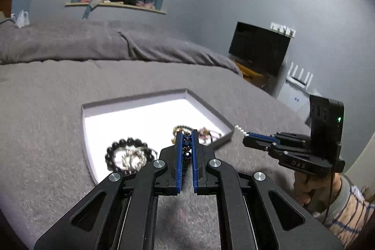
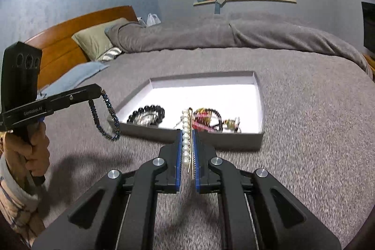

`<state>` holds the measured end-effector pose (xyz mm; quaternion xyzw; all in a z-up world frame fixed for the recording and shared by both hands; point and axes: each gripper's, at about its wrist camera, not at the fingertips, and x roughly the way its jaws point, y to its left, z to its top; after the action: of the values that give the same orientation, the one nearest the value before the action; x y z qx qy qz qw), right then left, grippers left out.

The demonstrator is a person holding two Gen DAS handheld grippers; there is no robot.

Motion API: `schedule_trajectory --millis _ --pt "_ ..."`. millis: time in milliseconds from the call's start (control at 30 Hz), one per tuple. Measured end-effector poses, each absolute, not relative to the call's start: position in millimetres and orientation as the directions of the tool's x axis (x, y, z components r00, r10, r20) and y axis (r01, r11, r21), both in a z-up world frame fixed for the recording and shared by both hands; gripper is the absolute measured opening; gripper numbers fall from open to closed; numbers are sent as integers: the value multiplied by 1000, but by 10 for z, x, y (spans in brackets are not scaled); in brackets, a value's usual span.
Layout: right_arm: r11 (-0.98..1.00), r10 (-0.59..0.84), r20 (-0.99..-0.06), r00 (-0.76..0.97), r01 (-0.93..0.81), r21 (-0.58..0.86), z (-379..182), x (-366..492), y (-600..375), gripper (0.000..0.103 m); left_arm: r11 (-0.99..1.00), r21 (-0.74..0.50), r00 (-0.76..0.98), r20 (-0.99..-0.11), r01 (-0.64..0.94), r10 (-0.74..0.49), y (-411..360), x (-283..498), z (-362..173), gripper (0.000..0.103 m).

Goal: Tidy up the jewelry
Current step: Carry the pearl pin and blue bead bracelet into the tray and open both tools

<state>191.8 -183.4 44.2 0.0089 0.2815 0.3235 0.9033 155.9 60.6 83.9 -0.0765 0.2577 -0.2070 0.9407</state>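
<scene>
The left gripper (image 1: pixel 186 135) clamps a blue beaded bracelet (image 2: pixel 106 115); the right gripper (image 2: pixel 187 132) pinches a pearl hairpin (image 2: pixel 186 144). Both hover at the tray's (image 2: pixel 259 95) near edge; lower well inside before releasing.

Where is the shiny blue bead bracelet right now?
The blue bead bracelet dangles from the left gripper, pinched shut on it, above the grey blanket just left of the tray's near corner.

Both grippers, left gripper (image 1: pixel 186 135) and right gripper (image 2: pixel 188 132), black with blue finger pads (image 1: pixel 179 156), silver pivot screws (image 1: pixel 159 163); bare-skinned hands, striped sleeve (image 1: pixel 349 210) beside right camera block (image 1: pixel 325 130).
</scene>
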Motion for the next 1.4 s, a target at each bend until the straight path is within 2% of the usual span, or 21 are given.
schedule_trajectory --millis 300,567,1267,1300,1333,1367,1400 --pt "809 574 -500 648 -542 226 406 2324 -1760 8 926 -218 828 -418 309 -375 650 1843 868 8" --pt "823 558 -507 657 -515 238 328 2559 -1711 8 945 -182 812 -484 271 -326 658 2070 622 8" --pt "875 469 -601 647 -431 220 49 2797 -1719 8 980 -93 767 -611 178 -197 700 2244 270 8" --pt "876 468 -601 648 -431 217 52 2794 -1715 9 982 -84 765 -616 171 -186 697 2247 260 10" --pt "876 467 -601 649 -431 215 55 2790 -1715 11 983 -82 765 -618 166 -181 697 2248 256 19" --pt "877 465 -600 651 -431 213 58 2782 -1715 20 984 -77 769 -615 158 -172 706 2240 256 33" --pt "877 466 -597 653 -432 212 63 2774 -1714 27 985 -74 775 -610 153 -166 712 2226 264 40"
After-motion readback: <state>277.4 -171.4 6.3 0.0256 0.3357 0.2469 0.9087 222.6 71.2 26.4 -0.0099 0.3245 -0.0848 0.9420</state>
